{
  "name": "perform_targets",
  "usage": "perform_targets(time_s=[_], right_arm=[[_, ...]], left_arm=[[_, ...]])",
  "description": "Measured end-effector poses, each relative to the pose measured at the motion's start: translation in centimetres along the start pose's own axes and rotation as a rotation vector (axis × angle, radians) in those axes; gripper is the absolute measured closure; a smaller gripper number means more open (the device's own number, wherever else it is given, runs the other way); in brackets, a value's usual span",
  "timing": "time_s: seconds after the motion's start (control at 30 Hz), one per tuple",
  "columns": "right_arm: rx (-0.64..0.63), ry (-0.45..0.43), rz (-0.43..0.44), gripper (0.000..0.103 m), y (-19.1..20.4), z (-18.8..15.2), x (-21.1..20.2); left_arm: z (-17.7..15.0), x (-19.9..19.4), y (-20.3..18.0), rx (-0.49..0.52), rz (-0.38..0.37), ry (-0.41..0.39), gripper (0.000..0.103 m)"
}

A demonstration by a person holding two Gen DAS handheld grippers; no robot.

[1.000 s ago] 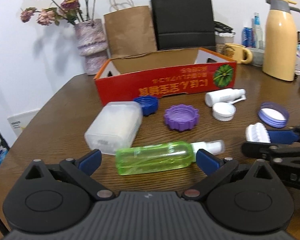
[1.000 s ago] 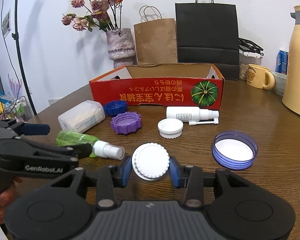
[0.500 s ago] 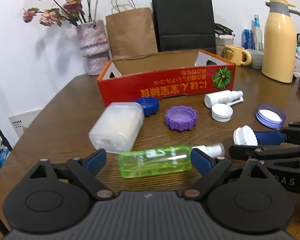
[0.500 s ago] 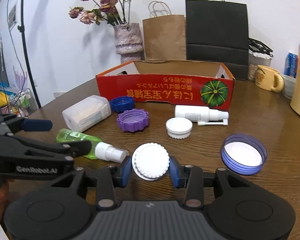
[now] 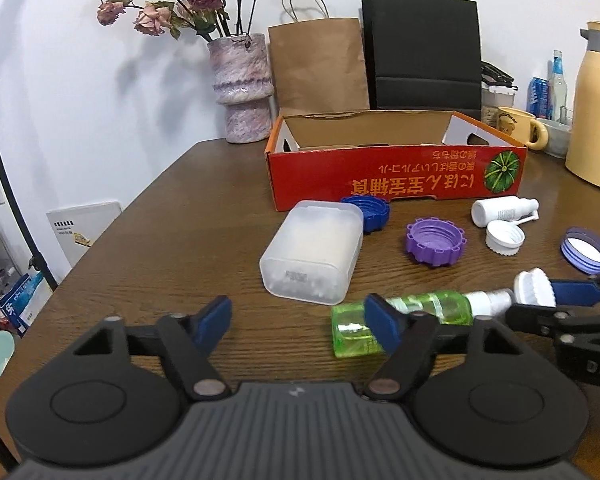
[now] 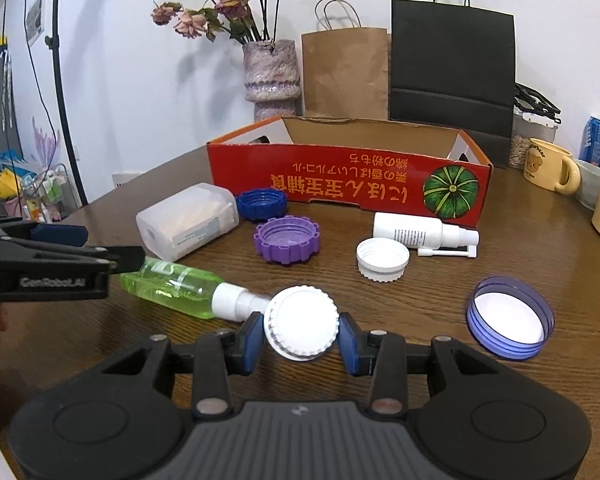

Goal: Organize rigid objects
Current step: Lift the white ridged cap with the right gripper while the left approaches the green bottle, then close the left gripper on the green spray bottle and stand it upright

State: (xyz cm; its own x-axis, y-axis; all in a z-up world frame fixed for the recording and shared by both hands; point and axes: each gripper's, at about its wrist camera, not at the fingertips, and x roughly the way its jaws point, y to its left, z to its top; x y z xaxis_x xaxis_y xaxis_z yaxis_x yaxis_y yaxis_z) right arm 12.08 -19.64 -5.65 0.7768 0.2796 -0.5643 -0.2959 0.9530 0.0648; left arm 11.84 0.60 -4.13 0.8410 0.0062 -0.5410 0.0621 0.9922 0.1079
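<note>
My right gripper (image 6: 301, 342) is shut on a white ribbed cap (image 6: 301, 322), held just above the table; the cap also shows in the left wrist view (image 5: 535, 289). My left gripper (image 5: 298, 320) is open and empty, left of the green spray bottle (image 5: 404, 316), whose base lies behind its right finger. The bottle (image 6: 172, 284) lies on its side. The red cardboard box (image 5: 396, 178) stands open behind. A frosted plastic container (image 5: 314, 250), blue cap (image 5: 368, 210), purple cap (image 5: 435, 240), white spray bottle (image 5: 502, 209), small white cap (image 5: 504, 238) and violet lid (image 5: 585, 249) lie before it.
A flower vase (image 5: 242, 88), a brown paper bag (image 5: 318, 64) and a black bag (image 5: 424, 44) stand behind the box. A yellow mug (image 5: 518, 126) and a yellow thermos (image 5: 598, 104) are at the back right. The table's left edge (image 5: 112, 236) is near.
My left gripper has shifted left, so the green bottle now lies right of its jaws instead of between them. My right gripper has lifted slightly with the white cap.
</note>
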Motion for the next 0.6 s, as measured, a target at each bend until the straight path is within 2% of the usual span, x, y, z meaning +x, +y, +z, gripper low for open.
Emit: perform_targets(time_s=[0.17, 0.4, 0.6], right_arm=[[-0.018, 0.009, -0.013, 0.064, 0.4, 0.6, 0.7], [-0.033, 0.02, -0.023, 0.064, 0.6, 0.8, 1.1], [-0.04, 0.025, -0.023, 0.064, 0.7, 0.7, 1.2]], left_arm=[[-0.4, 0.0, -0.4, 0.018, -0.036, 0.027, 0.041], [-0.1, 0.6, 1.0, -0.033, 0.029, 0.021, 0.041], [-0.2, 2.2, 1.0, 0.001, 0.052, 0.062, 0.046]])
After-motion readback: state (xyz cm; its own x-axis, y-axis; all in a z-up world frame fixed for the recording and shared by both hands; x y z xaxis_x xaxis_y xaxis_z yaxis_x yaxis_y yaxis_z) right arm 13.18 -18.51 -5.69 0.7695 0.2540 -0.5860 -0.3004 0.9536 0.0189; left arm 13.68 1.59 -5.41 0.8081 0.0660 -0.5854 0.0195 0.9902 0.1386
